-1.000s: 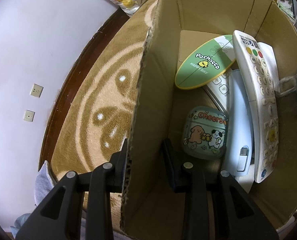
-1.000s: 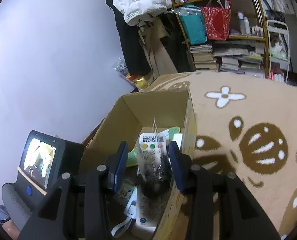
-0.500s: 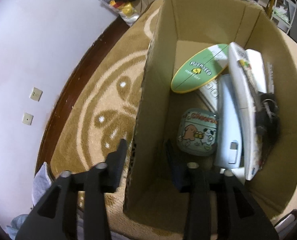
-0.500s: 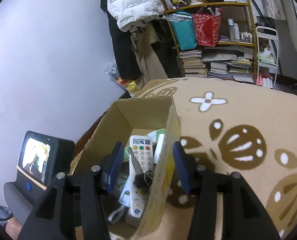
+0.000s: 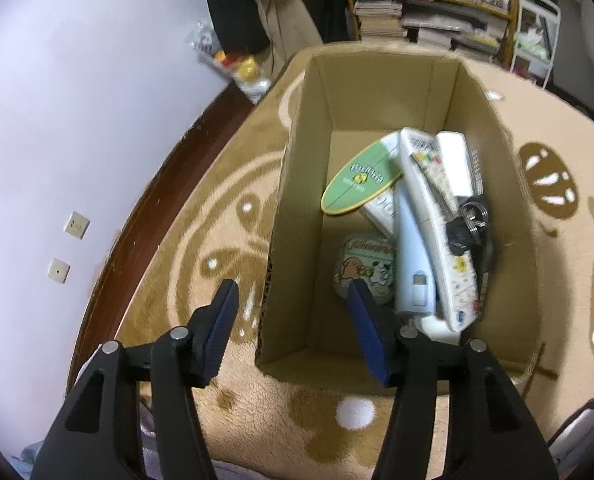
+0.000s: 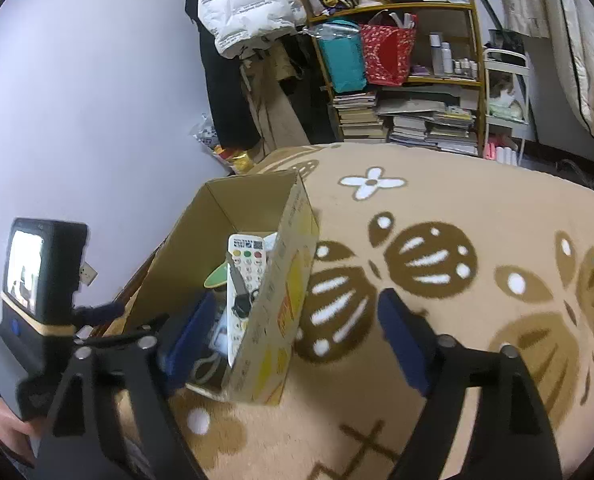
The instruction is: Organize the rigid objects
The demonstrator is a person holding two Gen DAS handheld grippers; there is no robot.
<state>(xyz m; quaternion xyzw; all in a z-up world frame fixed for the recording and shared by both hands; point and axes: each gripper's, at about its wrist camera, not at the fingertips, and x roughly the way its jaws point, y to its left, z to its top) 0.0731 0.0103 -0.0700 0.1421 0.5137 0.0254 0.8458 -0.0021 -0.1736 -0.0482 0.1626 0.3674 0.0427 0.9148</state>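
1. The cardboard box (image 5: 297,208) was seen on the patterned carpet (image 5: 225,216), open at the top, its long axis running away from the left camera.
2. Inside it, the white remote control (image 5: 437,224) was laid lengthwise, with keys (image 5: 467,224) resting on it, beside a green oval card (image 5: 361,178) and a cartoon tin (image 5: 365,268).
3. The remote was judged light, stiff and rather smooth; its narrow middle would be the best place to grip.
4. The left gripper (image 5: 293,328) was held wide open above the box wall, touching nothing.
5. The right gripper (image 6: 289,340) was also spread open and empty.
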